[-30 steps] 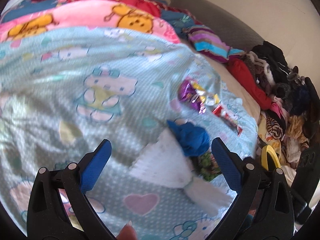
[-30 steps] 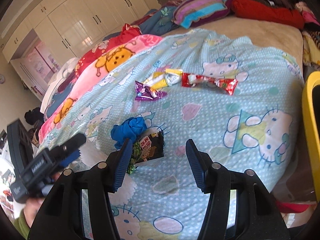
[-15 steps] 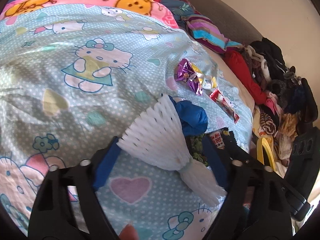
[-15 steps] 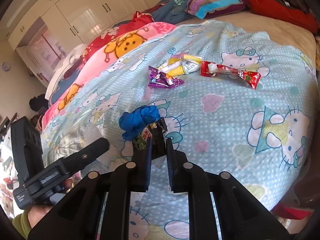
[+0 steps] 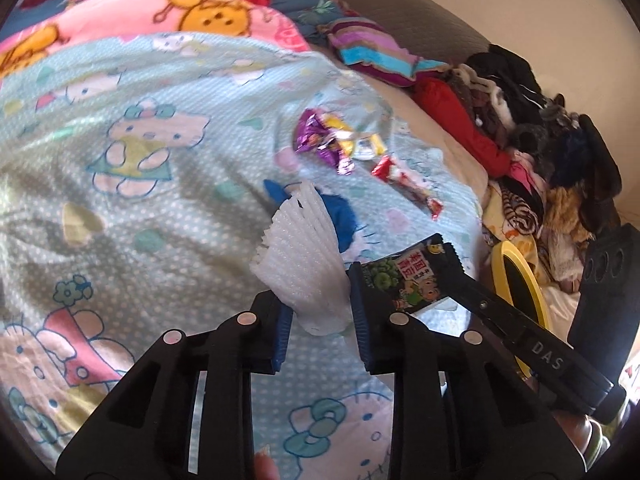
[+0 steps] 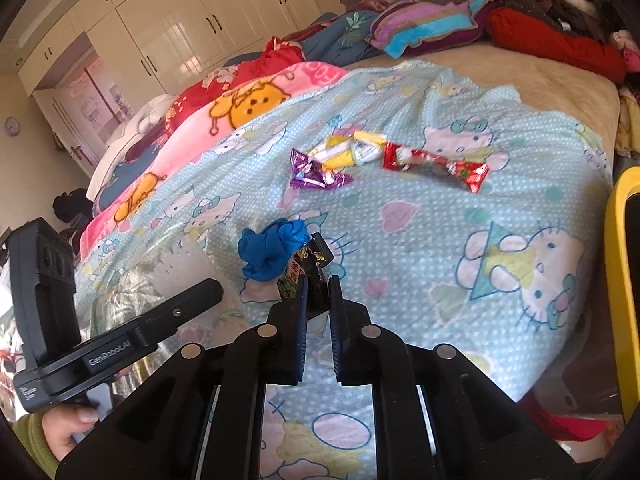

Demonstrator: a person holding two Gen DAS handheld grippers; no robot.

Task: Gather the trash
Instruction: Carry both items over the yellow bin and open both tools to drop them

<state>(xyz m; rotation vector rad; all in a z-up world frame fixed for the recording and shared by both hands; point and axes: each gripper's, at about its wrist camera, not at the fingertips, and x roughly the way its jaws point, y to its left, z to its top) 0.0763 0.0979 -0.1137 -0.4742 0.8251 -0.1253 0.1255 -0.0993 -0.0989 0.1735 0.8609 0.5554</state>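
Both pairs of fingers are closed on something over the bed: the left gripper has its blue-padded fingers pinched on the gathered end of a white foam fruit net, whose fan-shaped open end spreads up and away from the tips, while the right gripper has its fingers nearly together on a dark snack wrapper printed with green cartoon figures. From the left side that wrapper hangs just beside the foam net, clamped at the end of the right tool. A crumpled blue cloth lies on the Hello Kitty blanket right behind the wrapper, touching it or very nearly. Farther up the blanket sit three more pieces, close together: a purple foil wrapper, a yellow-and-white wrapper and a long red wrapper. A yellow-rimmed bin stands at the bed's right edge. Piled clothes heap along the far side, and white wardrobes line the wall.
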